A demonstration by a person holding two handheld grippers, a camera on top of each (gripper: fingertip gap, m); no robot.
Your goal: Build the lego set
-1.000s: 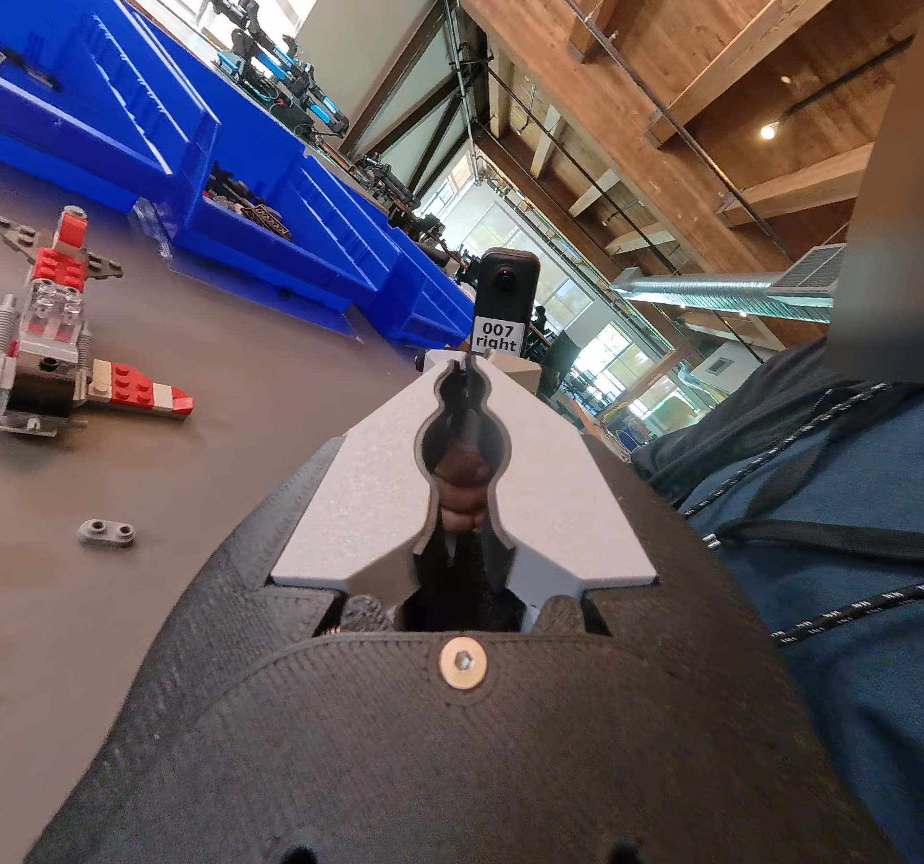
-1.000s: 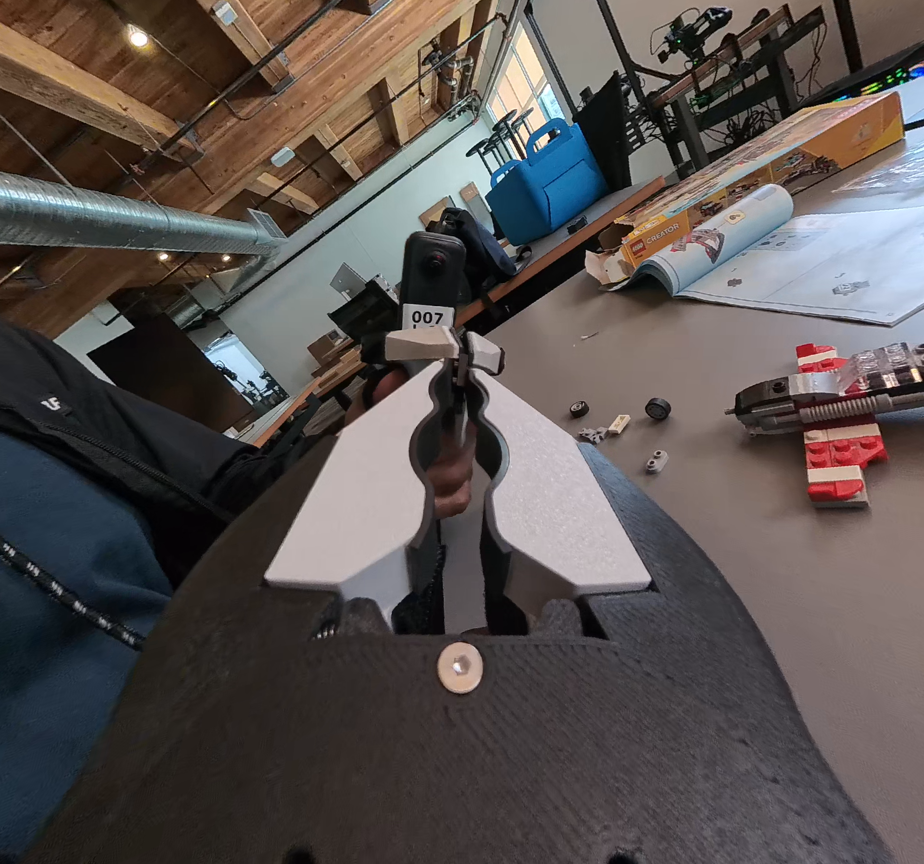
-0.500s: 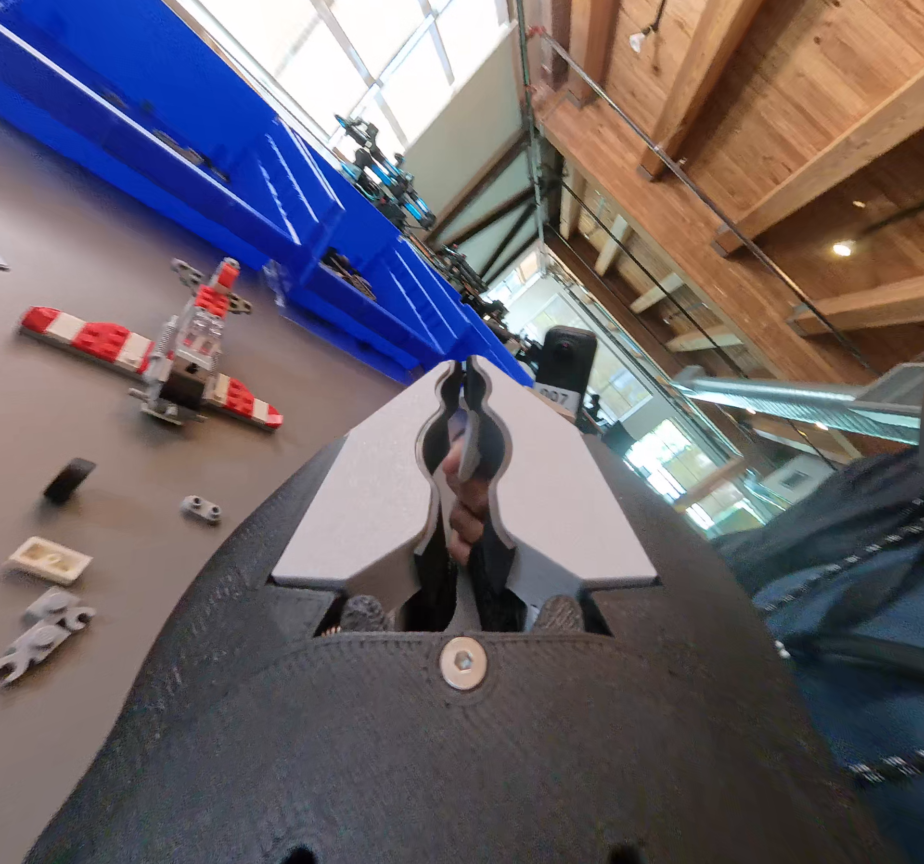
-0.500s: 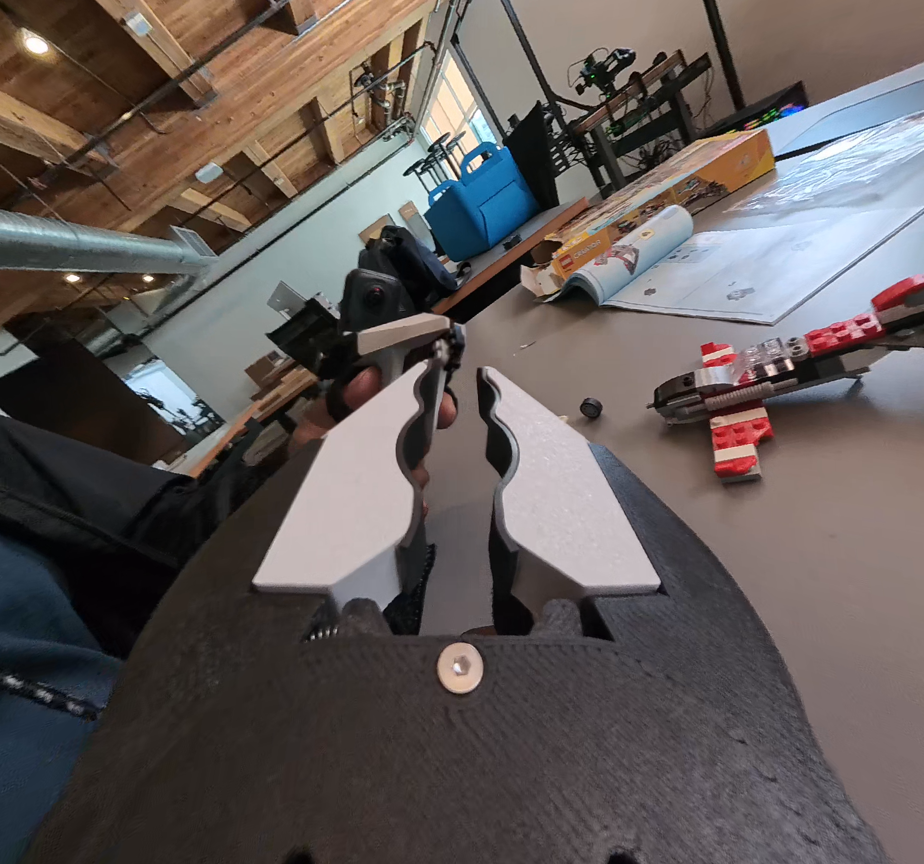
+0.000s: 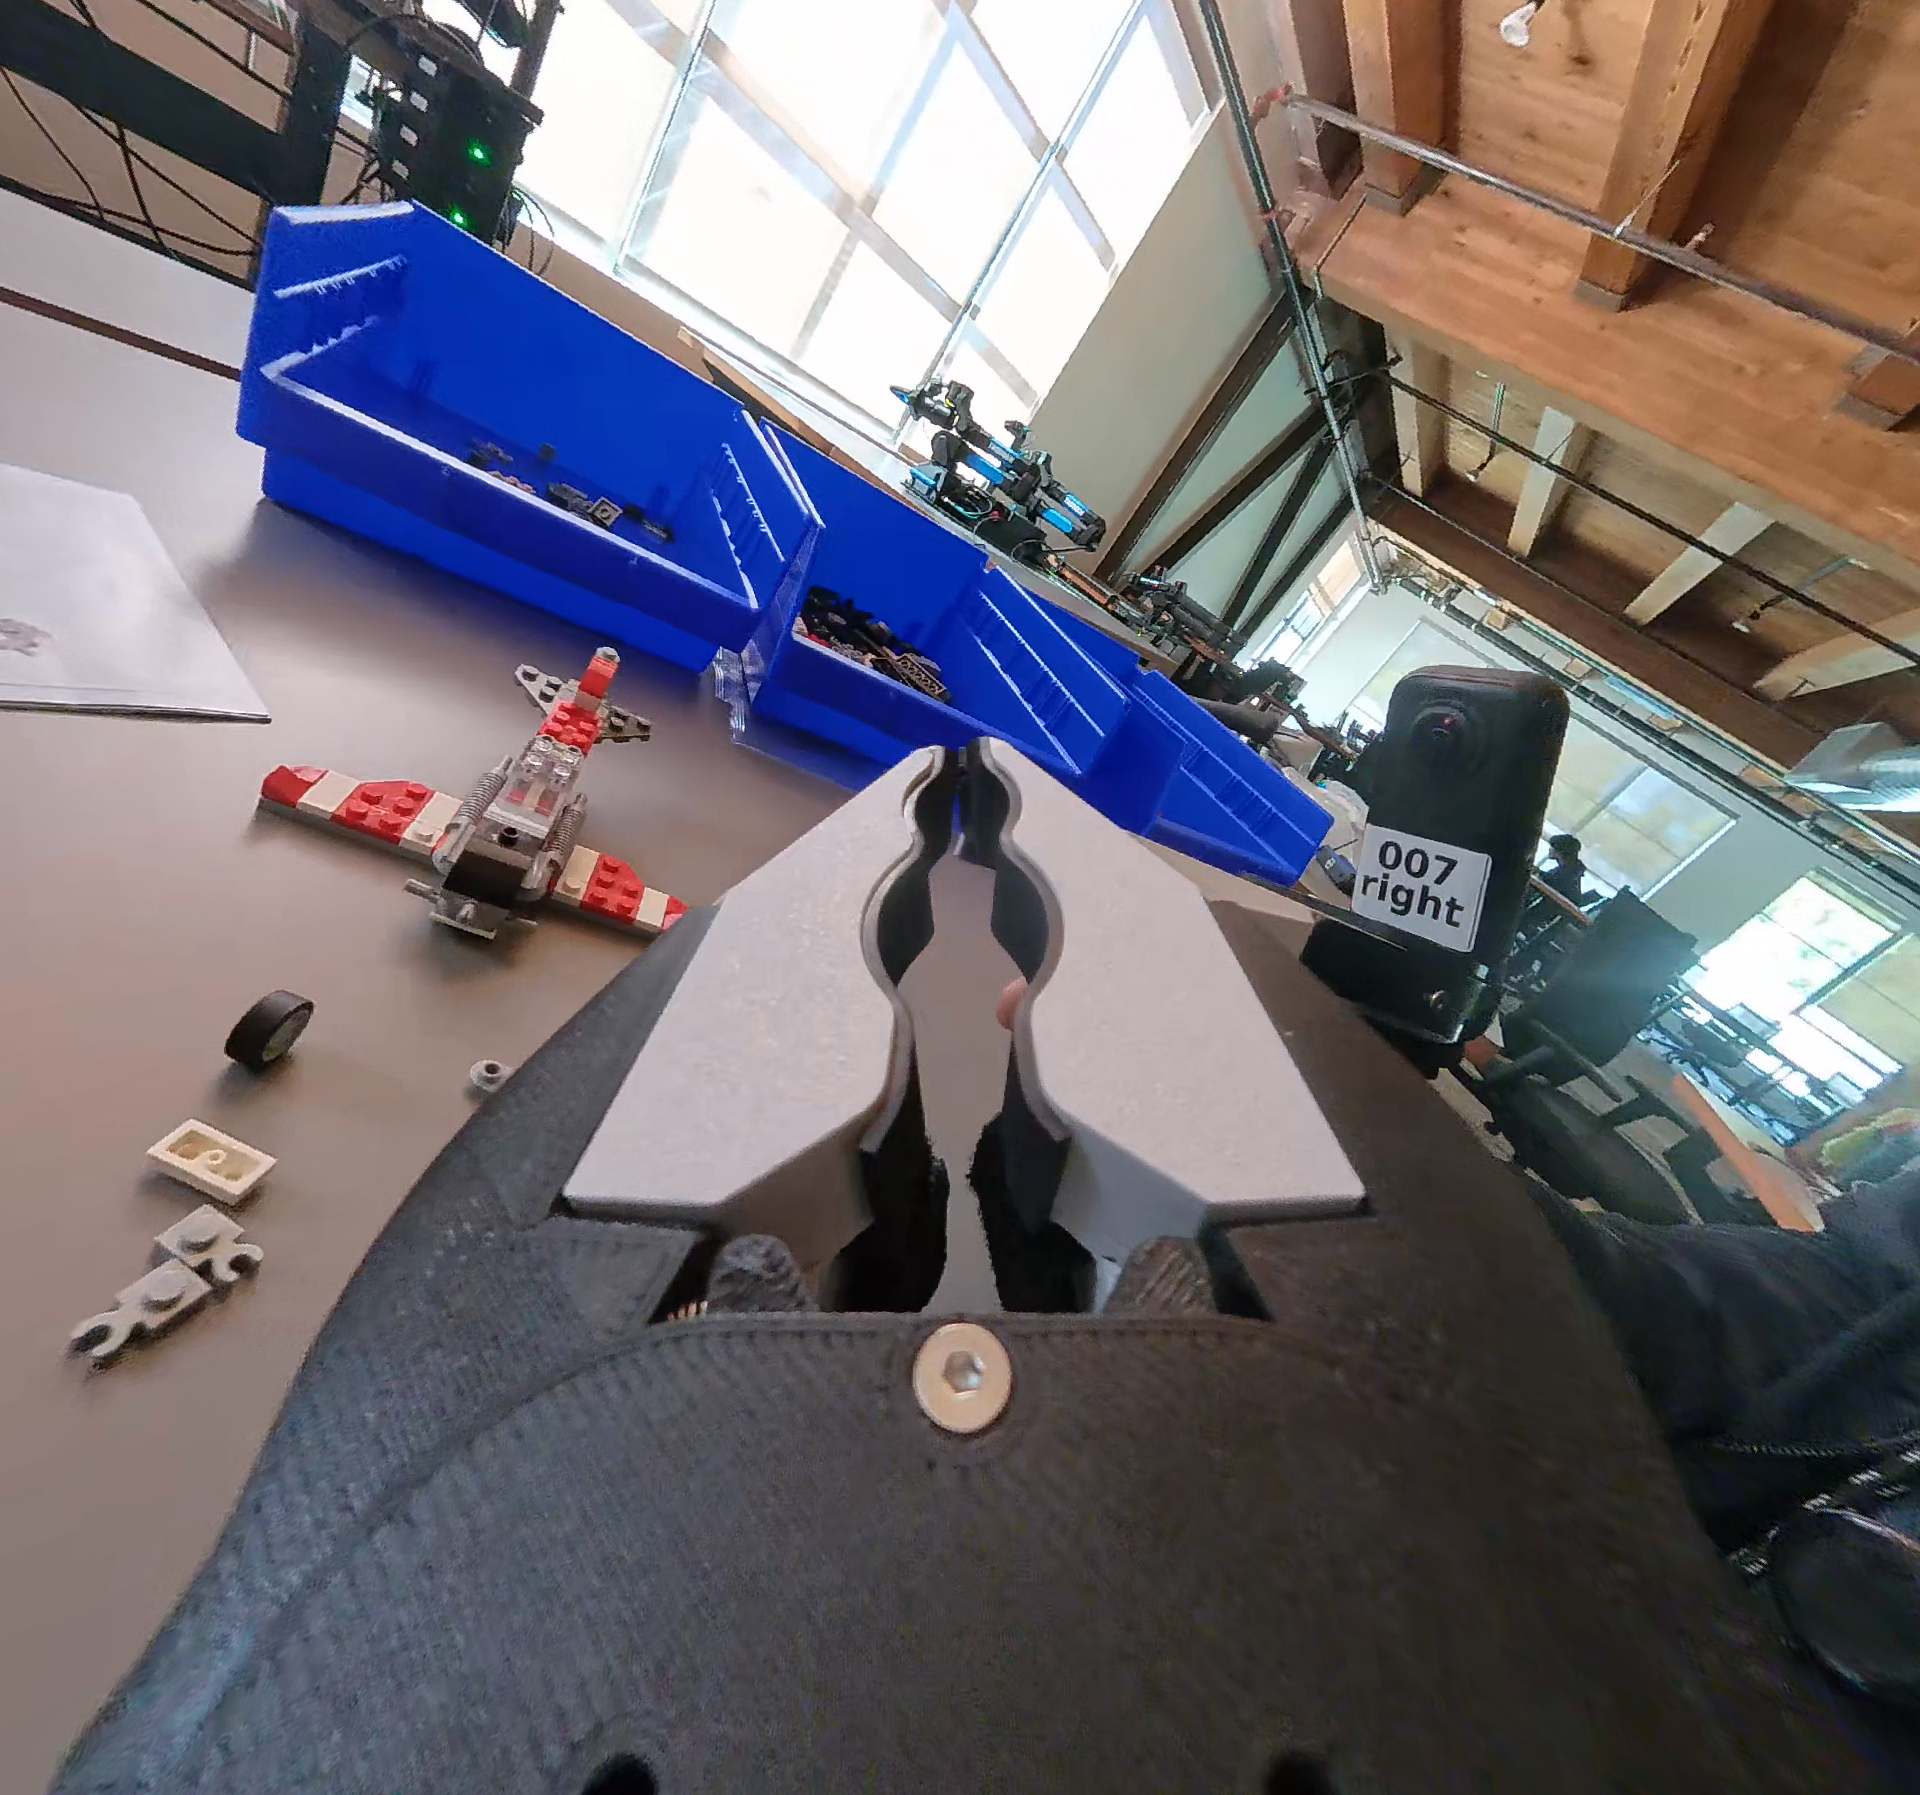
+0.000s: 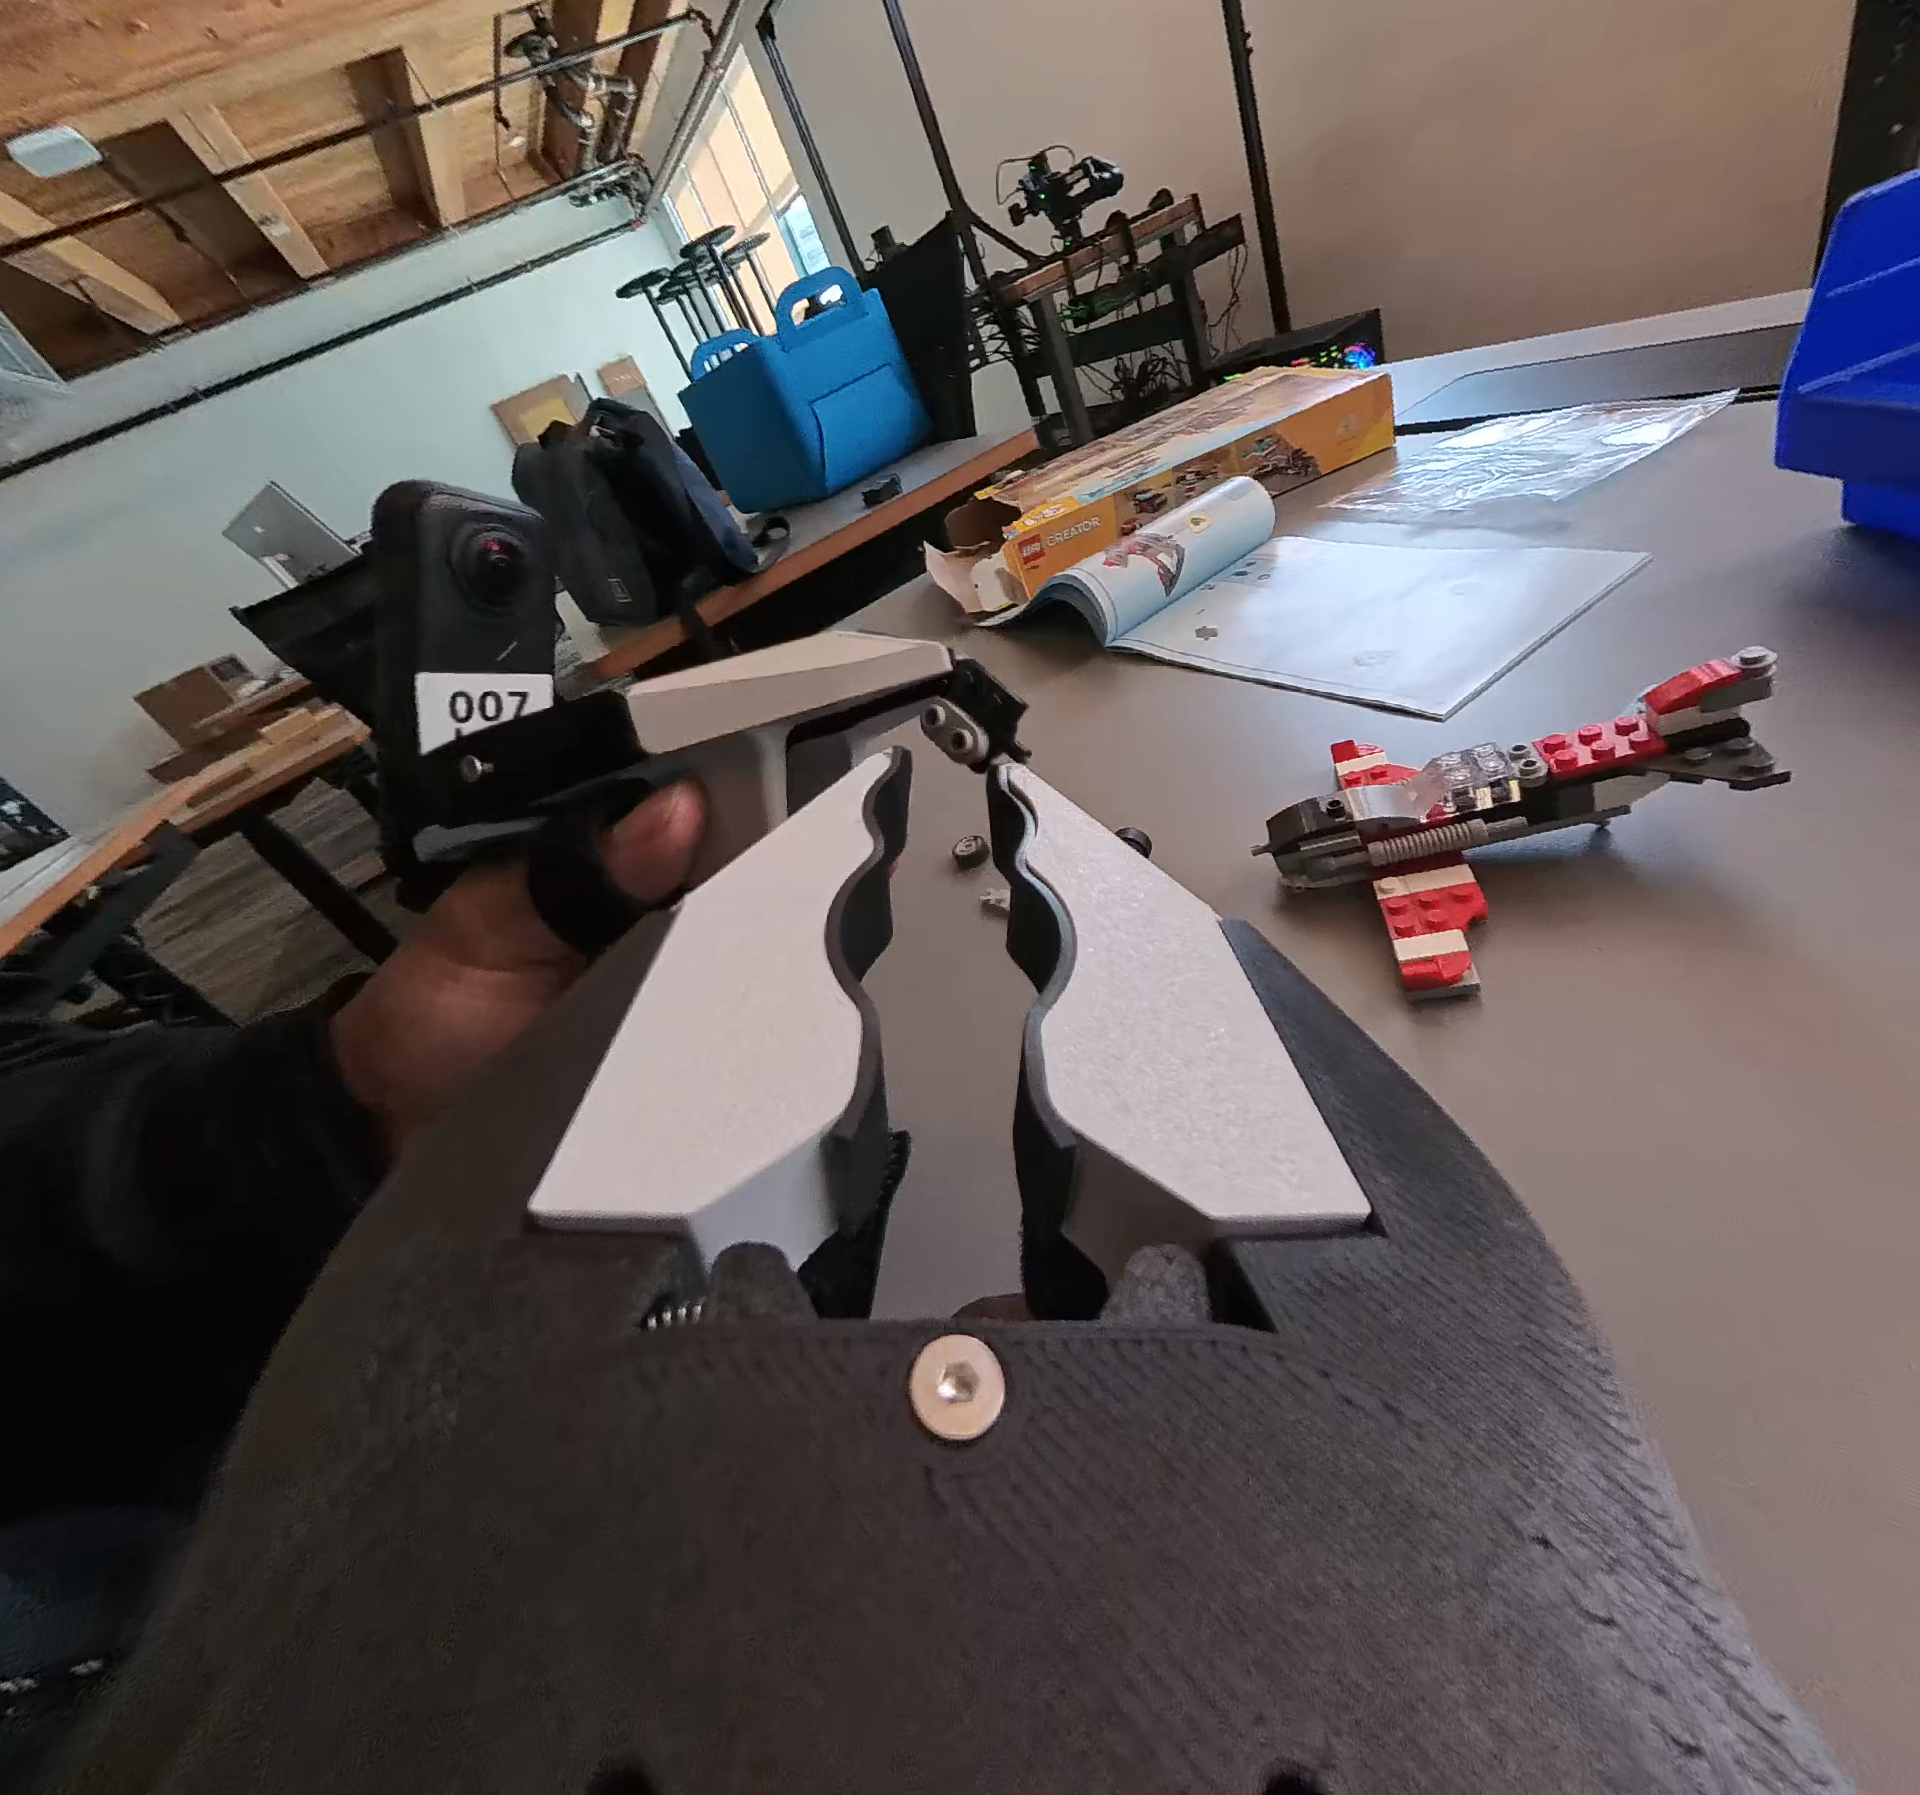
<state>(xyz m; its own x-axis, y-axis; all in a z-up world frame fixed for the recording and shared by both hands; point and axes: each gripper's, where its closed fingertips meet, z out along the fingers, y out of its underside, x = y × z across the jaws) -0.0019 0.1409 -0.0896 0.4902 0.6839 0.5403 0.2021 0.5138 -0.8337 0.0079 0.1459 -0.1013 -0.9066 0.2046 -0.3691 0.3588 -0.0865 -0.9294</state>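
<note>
My left gripper [image 5: 961,766] is shut, and its own view shows only a thin dark sliver at the tips. In the right wrist view the left gripper [image 6: 977,711] reaches in from the left. It pinches a small grey two-hole Lego piece [image 6: 948,730] between its black pads. My right gripper [image 6: 951,769] is open, with its fingertips just below that piece and a gap on either side. The red, white and grey Lego plane [image 5: 499,841] lies on the dark table [image 5: 156,914], and also shows in the right wrist view [image 6: 1507,810].
Loose parts lie left of my left gripper: a black wheel [image 5: 270,1028], a tan plate [image 5: 211,1160] and grey hinge pieces [image 5: 166,1278]. Blue bins [image 5: 520,457] stand behind the plane. An open instruction booklet [image 6: 1351,602] and the set's box [image 6: 1195,467] lie farther back. A small wheel [image 6: 969,852] lies between my right fingers. The tips of both grippers are at nearly the same place.
A second ago both grippers stood tip to tip and shut. My right gripper has opened and the left has swung aside, still shut on the grey piece. Both views have tilted towards the table.
</note>
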